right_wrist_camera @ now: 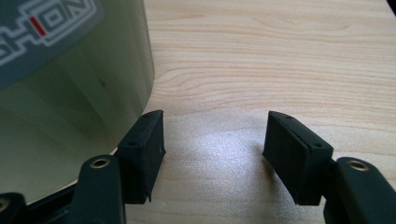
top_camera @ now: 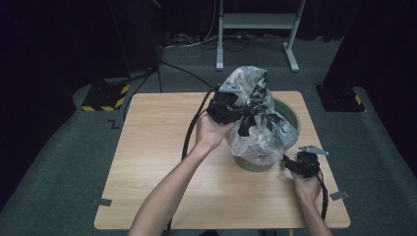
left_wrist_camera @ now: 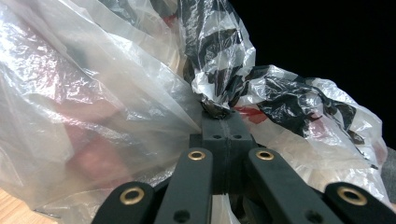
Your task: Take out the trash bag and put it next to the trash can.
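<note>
The left tongs (top_camera: 235,112) are clamped on the gathered neck of the plastic bag (top_camera: 255,125), which sits half inside the green bin (top_camera: 290,114) at the far right of the surface (top_camera: 157,162). The right tongs (top_camera: 290,163) stand apart, empty, low beside the bin's wall. The step in hand looks like lifting the bag out. Next, the right tongs probably need to steady the bin, so it doesn't rise with the bag.

A lab or recording studio: black curtains (top_camera: 59,39) enclose a grey carpeted floor (top_camera: 59,162), with a lone wooden table (top_camera: 162,162), a white equipment stand (top_camera: 255,22), loose cables (top_camera: 196,44) and hazard-striped base plates (top_camera: 105,96).
</note>
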A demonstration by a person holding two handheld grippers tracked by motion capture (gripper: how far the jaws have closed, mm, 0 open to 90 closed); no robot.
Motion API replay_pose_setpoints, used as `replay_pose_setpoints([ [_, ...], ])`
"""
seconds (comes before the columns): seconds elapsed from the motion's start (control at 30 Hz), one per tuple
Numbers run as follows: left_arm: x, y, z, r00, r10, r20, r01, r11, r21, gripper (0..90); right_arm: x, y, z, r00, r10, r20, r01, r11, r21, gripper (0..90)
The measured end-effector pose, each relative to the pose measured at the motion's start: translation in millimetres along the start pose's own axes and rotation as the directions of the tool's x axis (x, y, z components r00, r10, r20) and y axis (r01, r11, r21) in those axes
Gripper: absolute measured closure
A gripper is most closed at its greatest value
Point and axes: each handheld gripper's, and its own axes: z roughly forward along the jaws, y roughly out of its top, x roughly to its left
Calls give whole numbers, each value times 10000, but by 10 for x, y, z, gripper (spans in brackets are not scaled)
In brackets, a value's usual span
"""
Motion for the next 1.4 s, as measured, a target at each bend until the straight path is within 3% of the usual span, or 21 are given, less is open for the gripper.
replay_pose_setpoints([
  [0.07,0,-2,-12,10000,-24,31,24,10000,-38,900,0,2,8,9999,-33,98,32,9999,120,340],
  [0.1,-2,-5,-29,10000,-18,64,19,10000,-63,900,17,5,21,9985,-380,388,371,9990,257,325],
  [0.53,54,-27,-181,9996,-275,117,280,9988,-400,900,43,1,16,9967,-529,613,515,9984,238,309],
  [1.03,149,16,-402,9986,-526,-41,521,9950,-856,900,47,0,16,9959,-612,665,599,9980,208,308],
  [1.4,297,-41,-642,9963,-748,-433,692,9904,-1198,900,48,0,17,9958,-624,666,613,9979,192,309],
])
